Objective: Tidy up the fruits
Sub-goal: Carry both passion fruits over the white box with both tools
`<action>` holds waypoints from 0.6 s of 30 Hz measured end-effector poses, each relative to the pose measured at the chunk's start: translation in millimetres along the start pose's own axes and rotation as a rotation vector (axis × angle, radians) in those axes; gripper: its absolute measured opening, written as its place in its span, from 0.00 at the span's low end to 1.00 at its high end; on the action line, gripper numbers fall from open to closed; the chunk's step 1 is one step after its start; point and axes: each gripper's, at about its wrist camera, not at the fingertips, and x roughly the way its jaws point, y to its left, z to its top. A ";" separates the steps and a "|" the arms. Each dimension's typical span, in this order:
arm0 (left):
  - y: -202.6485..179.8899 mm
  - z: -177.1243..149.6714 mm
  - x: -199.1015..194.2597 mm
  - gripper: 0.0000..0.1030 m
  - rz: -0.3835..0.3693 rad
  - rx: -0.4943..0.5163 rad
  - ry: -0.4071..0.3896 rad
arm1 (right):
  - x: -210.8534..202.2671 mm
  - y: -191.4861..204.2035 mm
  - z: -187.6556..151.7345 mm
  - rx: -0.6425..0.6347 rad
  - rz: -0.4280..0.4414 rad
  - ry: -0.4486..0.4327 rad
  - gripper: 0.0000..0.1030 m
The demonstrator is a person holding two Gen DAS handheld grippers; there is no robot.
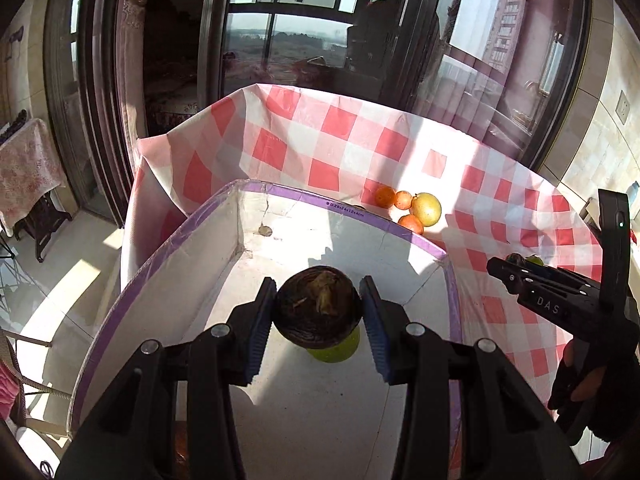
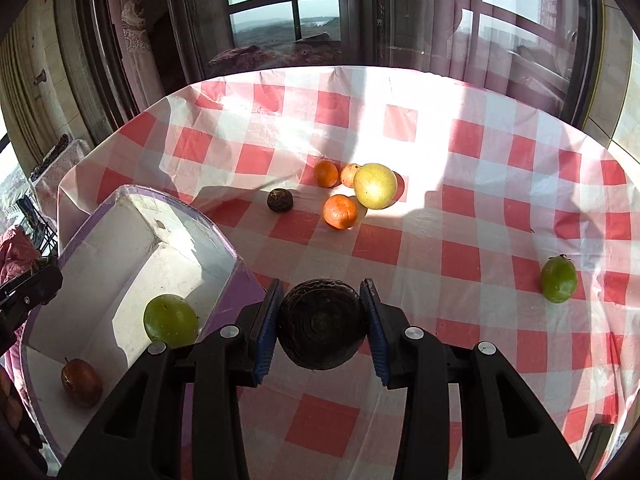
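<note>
The left claw [image 1: 320, 312] holds a dark brown round fruit [image 1: 319, 307], maybe a water chestnut, pressed between both blue pads, and it hangs above the inside of the white box with the purple rim [image 1: 280, 192]. Under it, on the box floor, a green fruit [image 1: 334, 348] is partly hidden. The right claw [image 2: 323, 322] grips another dark round fruit [image 2: 323, 324] in the same way, but it is above the checked tabletop [image 2: 460, 220], just beside the box wall and not yet over the opening. In the box I see a green fruit [image 2: 171, 319] and a small reddish one [image 2: 81, 382]. On the cloth there remain a third dark fruit [image 2: 280, 200], three oranges [image 2: 340, 211], a big yellow fruit [image 2: 375, 186] and a green one [image 2: 559, 279] far to the right. To do this step well, I think the left claw should go lower before it opens, and aim beside the green fruit, so the dark one does not bounce or roll. The right claw should first cross the purple rim.
</note>
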 end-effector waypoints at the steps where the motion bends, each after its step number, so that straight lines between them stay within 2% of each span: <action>1: 5.9 -0.8 0.7 0.42 0.001 0.000 0.010 | -1.3 10.8 3.4 -0.009 0.016 -0.009 0.38; 6: 25.7 -10.2 19.2 0.42 0.040 0.030 0.120 | -4.8 69.6 17.8 -0.107 0.095 -0.041 0.38; 10: 38.2 -18.3 39.8 0.42 0.066 0.031 0.231 | 8.0 111.0 20.7 -0.218 0.103 -0.006 0.38; 15: 53.3 -28.7 62.0 0.42 0.122 0.032 0.373 | 43.6 138.1 13.4 -0.262 0.069 0.132 0.38; 18: 64.4 -35.1 73.5 0.42 0.167 0.023 0.468 | 71.6 149.5 5.6 -0.268 0.043 0.259 0.38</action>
